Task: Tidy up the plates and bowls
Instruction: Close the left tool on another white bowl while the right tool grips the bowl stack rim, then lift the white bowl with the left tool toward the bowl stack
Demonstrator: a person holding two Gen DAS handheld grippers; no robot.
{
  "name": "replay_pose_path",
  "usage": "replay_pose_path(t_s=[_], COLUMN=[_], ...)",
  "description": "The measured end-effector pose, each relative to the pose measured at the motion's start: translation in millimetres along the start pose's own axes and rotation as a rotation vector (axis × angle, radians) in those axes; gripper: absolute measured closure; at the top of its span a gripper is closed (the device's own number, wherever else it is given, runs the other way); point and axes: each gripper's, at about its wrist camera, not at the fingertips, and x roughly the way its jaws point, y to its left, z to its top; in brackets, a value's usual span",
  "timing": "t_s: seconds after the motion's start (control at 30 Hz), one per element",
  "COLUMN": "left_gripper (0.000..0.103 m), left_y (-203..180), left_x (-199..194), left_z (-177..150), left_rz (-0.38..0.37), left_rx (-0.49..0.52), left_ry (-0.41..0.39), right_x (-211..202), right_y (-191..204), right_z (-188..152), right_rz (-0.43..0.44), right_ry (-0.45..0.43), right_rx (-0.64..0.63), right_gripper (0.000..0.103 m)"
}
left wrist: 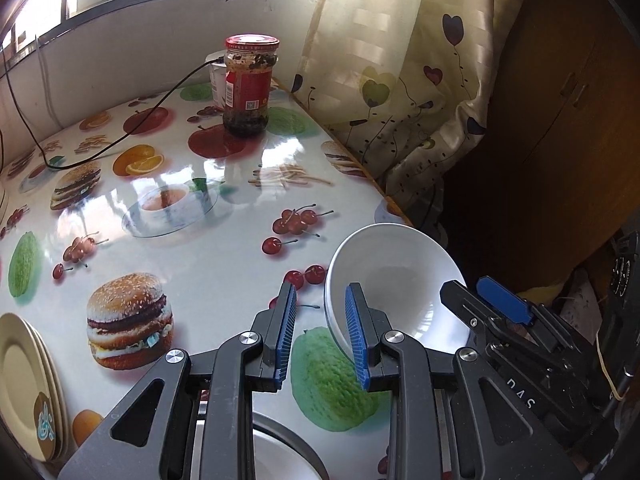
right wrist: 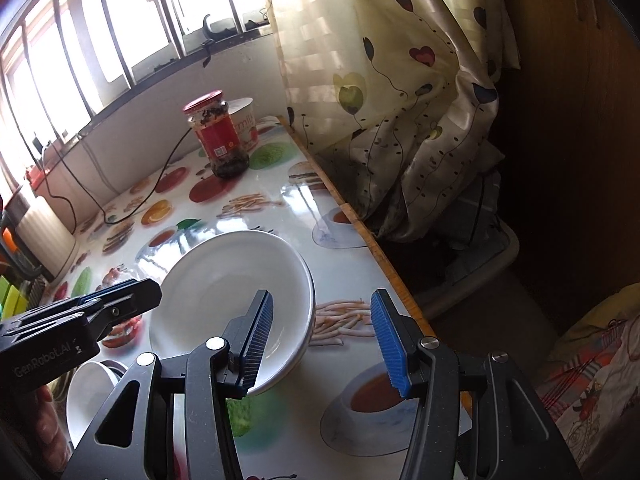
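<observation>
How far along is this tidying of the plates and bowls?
Done, it seems: the cream round plates lie stacked. In hand: the tilted glossy white bowl, its rim between the left gripper's fingers, the right gripper open astride its rim too. Left: a second white bowl sits apart, unstacked.

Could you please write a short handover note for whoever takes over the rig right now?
Right gripper: open, straddling one rim of the tilted white bowl.
Left gripper: at the opposite rim; whether it grips is unclear.
Second white bowl: below the left gripper. Yellow plates: stacked at far left.
Done: plates stacked. Left: probably nest the bowls.
</observation>
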Motion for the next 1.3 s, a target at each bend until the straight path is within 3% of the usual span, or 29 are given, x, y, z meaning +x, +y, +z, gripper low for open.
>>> replay_pose_path(t_s=[0.1, 0.53, 0.67, 0.97, 1.3], left_gripper=[0.077, 0.077, 0.085, 0.093, 0.094], left_y=[-2.5, -6.1, -7.0, -6.8, -5.8], left_x=[4.0, 12.4, 13.3, 18.1, 19.2], left_z=[-0.4, -1.5, -2.0, -3.3, -3.0], left_rz=[0.012, 0.024, 0.022, 0.011, 0.015], left_rx=[0.014, 0.009, 0.013, 0.006, 0.006], left_ry=[0.008, 0.017, 0.016, 0.031, 0.028], right_x=[2.4, 8.4, 9.4, 10.4, 10.4], right_y=[0.2, -0.9, -0.7, 2.6, 3.9], right_z=[0.6, 2.2, 1.5, 1.5, 1.6], right_rz=[0.001, 0.034, 0.039, 0.046, 0.049], right_ry=[-0.003, 0.008, 0.01, 0.007, 0.006], right_rx=[-0.009, -0.018, -0.018, -0.026, -0.03], right_gripper=[0.053, 0.077, 0.084, 0.091, 0.093])
